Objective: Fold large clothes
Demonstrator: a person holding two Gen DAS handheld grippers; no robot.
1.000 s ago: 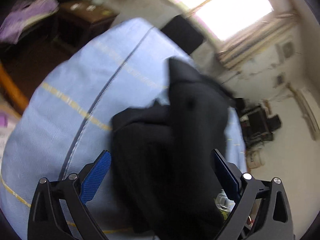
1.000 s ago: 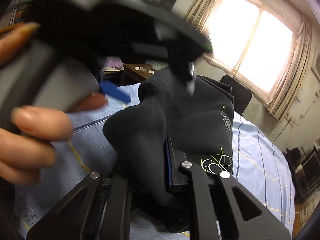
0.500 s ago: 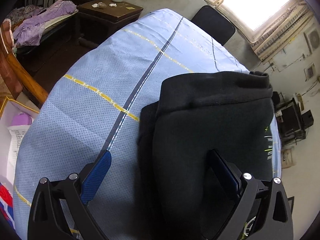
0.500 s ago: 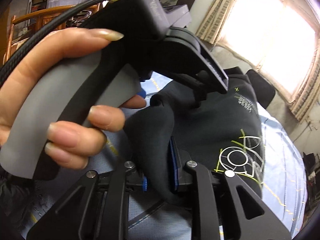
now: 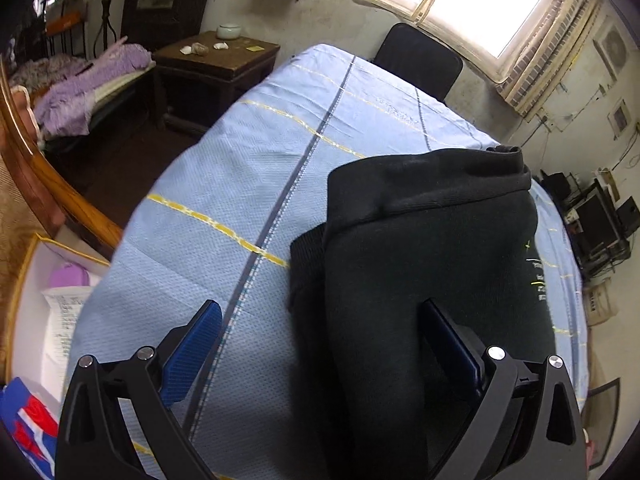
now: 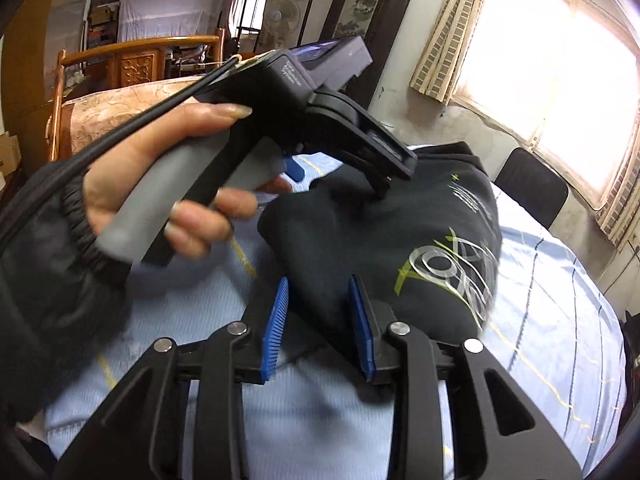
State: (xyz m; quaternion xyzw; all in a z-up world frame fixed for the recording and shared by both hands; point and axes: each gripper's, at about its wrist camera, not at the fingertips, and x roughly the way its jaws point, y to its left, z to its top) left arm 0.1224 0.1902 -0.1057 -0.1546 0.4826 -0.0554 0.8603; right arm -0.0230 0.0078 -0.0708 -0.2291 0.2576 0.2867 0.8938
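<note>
My right gripper jaws are opening, a fold of the black sweatshirt lying between them; left gripper released, sweatshirt stretching lengthwise toward the frame's upper right

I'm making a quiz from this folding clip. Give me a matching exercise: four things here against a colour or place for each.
Things:
1. sweatshirt
2. bedsheet
3. bowl
4. chair

Matches:
A. light blue with yellow lines
B. by the window wall, past the bed's far edge
C. black, lying folded on the sheet
D. on the dark wooden side table

Pairs: 1-C, 2-A, 3-D, 4-B
</note>
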